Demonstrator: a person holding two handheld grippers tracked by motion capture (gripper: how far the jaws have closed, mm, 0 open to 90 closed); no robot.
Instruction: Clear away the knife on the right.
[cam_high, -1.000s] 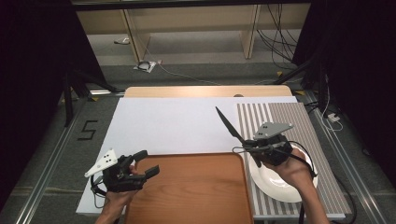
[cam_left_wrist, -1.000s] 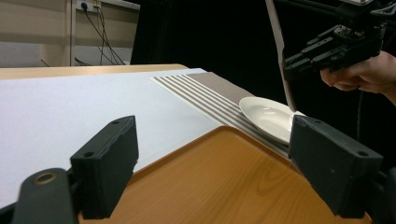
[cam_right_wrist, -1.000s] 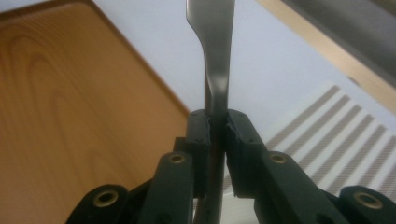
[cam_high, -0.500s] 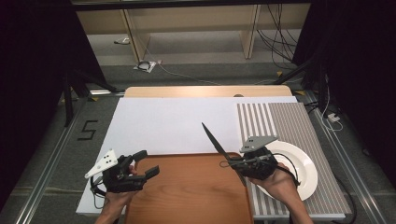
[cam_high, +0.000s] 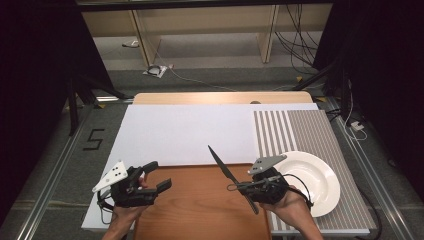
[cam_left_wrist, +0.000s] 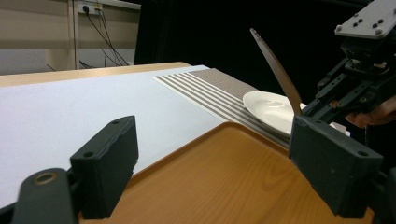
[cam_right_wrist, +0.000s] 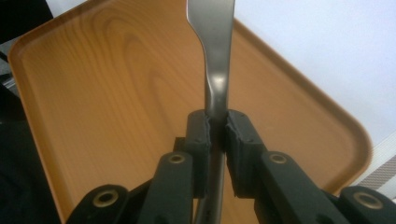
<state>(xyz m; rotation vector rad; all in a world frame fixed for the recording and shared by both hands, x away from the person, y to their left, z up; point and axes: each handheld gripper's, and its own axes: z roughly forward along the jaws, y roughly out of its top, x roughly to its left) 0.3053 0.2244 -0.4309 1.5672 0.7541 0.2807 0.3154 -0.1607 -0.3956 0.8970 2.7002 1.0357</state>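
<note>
The right gripper view is showing what the high view is not resolving: the right gripper (cam_right_wrist: 215, 135) is pinching the knife (cam_right_wrist: 215, 56) by its neck, both pads pressing on the metal, the blade running away over the wooden tray (cam_right_wrist: 116, 93). In the high view, the right hand (cam_high: 292, 207) is holding that gripper level above the tray's right edge, the knife (cam_high: 227, 172) pointing toward the desk's far left. The left gripper (cam_high: 152, 177) is sitting at the tray's left edge, near the desk's near-left corner, its jaws spread apart with nothing between them. The white plate (cam_high: 320, 175) is lying on the striped mat (cam_high: 300, 130) at the desk's right edge; both plate and tray are holding nothing.
</note>
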